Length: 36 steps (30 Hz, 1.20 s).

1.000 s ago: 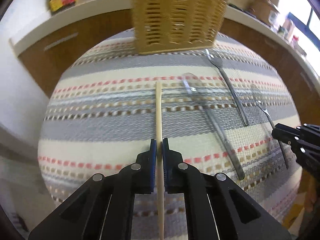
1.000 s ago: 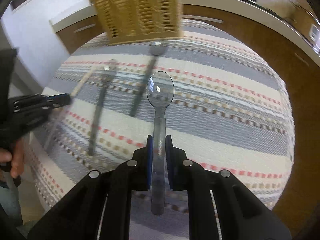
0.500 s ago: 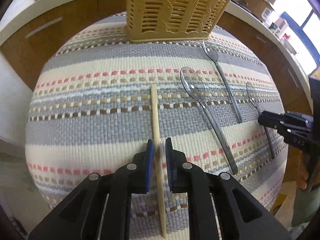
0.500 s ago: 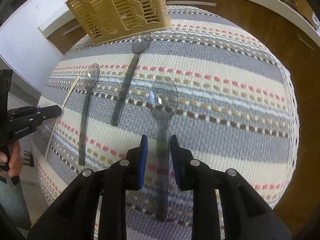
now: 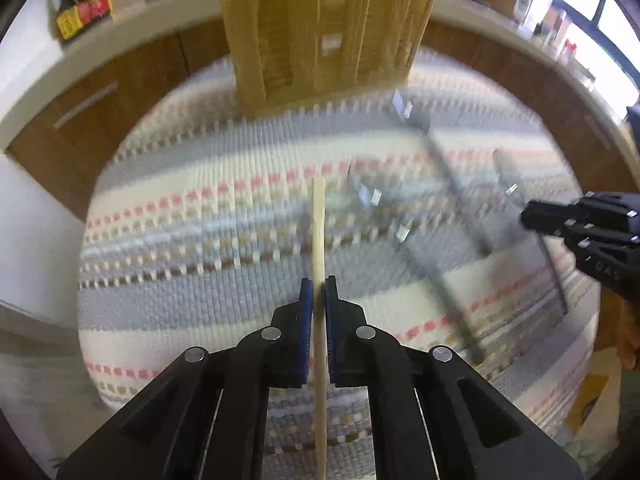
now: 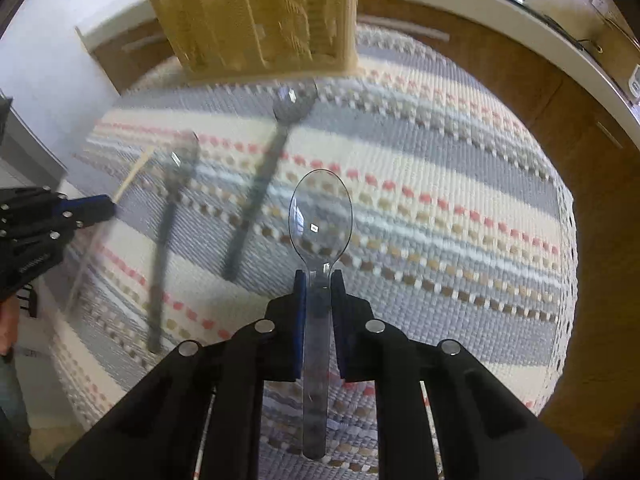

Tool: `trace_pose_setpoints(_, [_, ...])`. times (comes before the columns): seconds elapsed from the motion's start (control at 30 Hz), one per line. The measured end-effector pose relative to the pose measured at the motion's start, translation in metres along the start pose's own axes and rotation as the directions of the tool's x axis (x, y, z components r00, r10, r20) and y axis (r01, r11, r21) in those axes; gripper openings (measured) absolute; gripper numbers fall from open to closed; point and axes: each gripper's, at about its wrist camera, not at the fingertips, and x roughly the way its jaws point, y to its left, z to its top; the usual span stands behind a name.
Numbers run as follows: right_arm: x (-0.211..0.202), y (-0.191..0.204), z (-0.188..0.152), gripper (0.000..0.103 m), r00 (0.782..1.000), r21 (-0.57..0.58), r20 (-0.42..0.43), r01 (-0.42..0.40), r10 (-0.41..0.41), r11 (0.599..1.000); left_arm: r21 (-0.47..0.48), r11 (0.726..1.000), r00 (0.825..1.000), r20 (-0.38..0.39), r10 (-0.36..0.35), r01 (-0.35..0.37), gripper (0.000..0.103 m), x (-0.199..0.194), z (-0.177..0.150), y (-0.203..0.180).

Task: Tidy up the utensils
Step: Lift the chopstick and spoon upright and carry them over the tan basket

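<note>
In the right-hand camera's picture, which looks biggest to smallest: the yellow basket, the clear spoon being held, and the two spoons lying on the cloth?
1. Basket, biggest, though cut off at the top.
2. Held spoon, but it is nearest the camera, so it may only look larger.
3. The two lying spoons look alike in size; blur prevents ranking them.

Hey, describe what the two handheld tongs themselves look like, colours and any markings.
Both tongs, left and right, are matte black angular plastic with blue pads lining the inner faces of the fingers. Round silver screw heads dot the linkages, and slots are cut into the bodies. Small pale lettering on the side is too blurred to read.
</note>
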Motion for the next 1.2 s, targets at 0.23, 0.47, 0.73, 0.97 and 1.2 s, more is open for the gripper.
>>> trace_pose_setpoints(0.23, [-0.053, -0.004, 0.041, 0.010, 0.974, -0.009, 0.213, -0.081, 0.081, 0.997, -0.029, 0.998, 0.955, 0.294, -0.043, 0.054, 0.004, -0.071, 0.034, 0.006])
trace_pose_setpoints(0.47, [-0.095, -0.013, 0.100, 0.010, 0.897, -0.032, 0.424, -0.122, 0.124, 0.992, -0.042, 0.994, 0.849, 0.525, -0.064, 0.101, 0.004, -0.123, 0.080, 0.021])
trace_pose_setpoints(0.73, [-0.118, -0.033, 0.170, 0.010, 0.765, -0.016, 0.631, -0.156, 0.131, 0.988, -0.038, 0.986, 0.701, 0.708, -0.086, 0.160, 0.004, -0.152, 0.129, 0.024])
trace_pose_setpoints(0.97, [-0.098, -0.041, 0.205, 0.010, 0.689, 0.011, 0.718, -0.160, 0.103, 0.987, -0.053, 0.985, 0.566, 0.823, -0.049, 0.163, 0.004, -0.142, 0.154, 0.026])
trace_pose_setpoints(1.2, [-0.067, -0.043, 0.212, 0.010, 0.654, 0.038, 0.754, -0.139, 0.063, 0.990, -0.094, 0.990, 0.499, 0.866, 0.031, 0.101, 0.004, -0.119, 0.157, 0.027])
